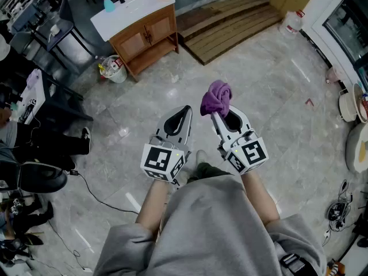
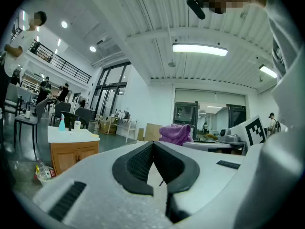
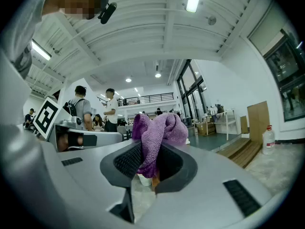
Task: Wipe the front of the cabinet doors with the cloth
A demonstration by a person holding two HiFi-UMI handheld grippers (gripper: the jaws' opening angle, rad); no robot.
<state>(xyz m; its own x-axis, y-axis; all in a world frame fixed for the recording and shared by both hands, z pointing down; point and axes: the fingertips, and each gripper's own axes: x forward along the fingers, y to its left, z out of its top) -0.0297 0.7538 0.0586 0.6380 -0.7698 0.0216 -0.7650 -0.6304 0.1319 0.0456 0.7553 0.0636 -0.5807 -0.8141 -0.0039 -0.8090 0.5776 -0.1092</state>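
— Where is the cloth?
— The purple cloth (image 1: 216,98) is bunched at the tip of the right gripper (image 1: 215,115). That gripper's jaws are clamped on the cloth's lower fold, and most of the cloth bulges out above and beyond the pads.
— And the other gripper?
— The left gripper (image 1: 187,109) is just beside it on the left, its jaws pressed together with nothing between them. The person holds both out in front, above the pale marble floor (image 1: 276,114).
— How does the cloth sit relative to the cabinet?
— Well apart from it. The wooden cabinet (image 1: 146,36) stands far off to the left, its two doors (image 1: 150,32) closed under a white top (image 1: 129,10). A blue spray bottle (image 1: 107,3) stands on that top.
— What else is around the cabinet?
— A small white bin (image 1: 115,69) sits on the floor just beside its left end. A low wooden platform (image 1: 230,22) lies to its right.
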